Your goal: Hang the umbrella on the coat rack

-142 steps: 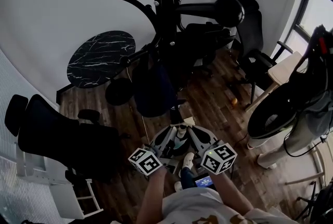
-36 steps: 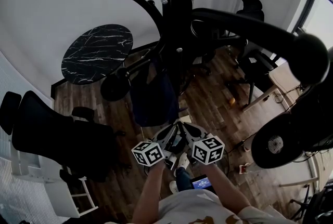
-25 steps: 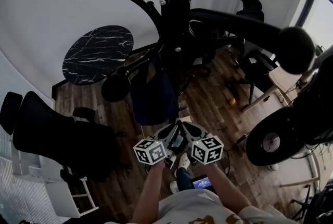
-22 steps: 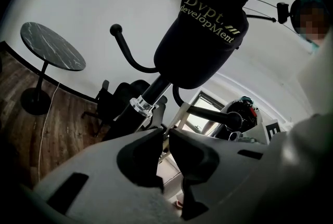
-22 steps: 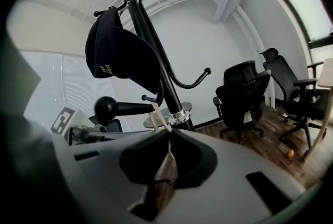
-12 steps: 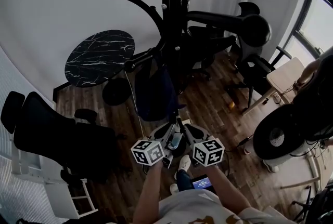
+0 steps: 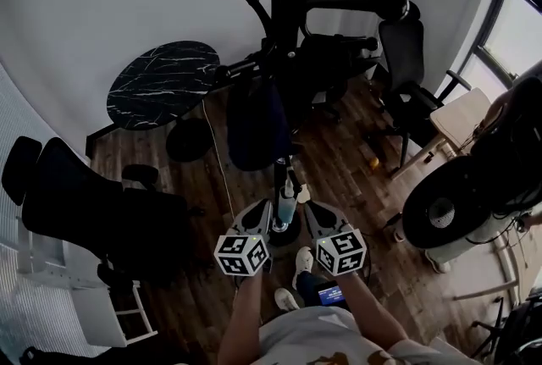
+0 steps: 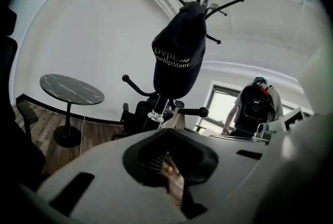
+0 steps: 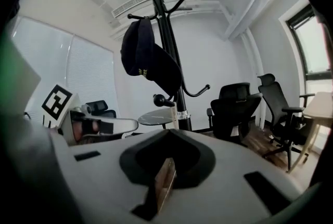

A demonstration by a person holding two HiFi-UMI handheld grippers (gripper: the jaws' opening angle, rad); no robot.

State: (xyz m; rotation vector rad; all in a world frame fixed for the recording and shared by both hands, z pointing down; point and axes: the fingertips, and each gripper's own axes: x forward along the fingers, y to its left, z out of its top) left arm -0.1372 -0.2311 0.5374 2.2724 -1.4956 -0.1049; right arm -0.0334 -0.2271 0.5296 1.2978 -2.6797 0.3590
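– Under the coat rack (image 7: 286, 8), what are the two grippers doing?
– They're low and side by side, just in front of the person. The left gripper (image 7: 258, 211) and right gripper (image 7: 309, 211) flank the bottom end of the umbrella (image 7: 254, 122) in the head view. Neither touches it as far as I can see.
– Fingers?
– Both pairs are pressed together or close to it, with only a thin slit in each gripper view. Nothing is held, and each view looks up at the umbrella from a way off.
– Where's the umbrella, then?
– On the rack. The folded navy canopy with pale lettering hangs from a lower hook beside the pole. Its shaft and handle end point down toward the floor (image 7: 356, 168). I can't tell how it catches the hook.
– Which step?
– The hang looks done and the umbrella let go. I'd call this the tail end of the task.
– Next move?
– Back both grippers down and away without brushing the handle end between them. A knock could swing it off the hook. Office chairs (image 7: 406, 58) stand near but out of the way.
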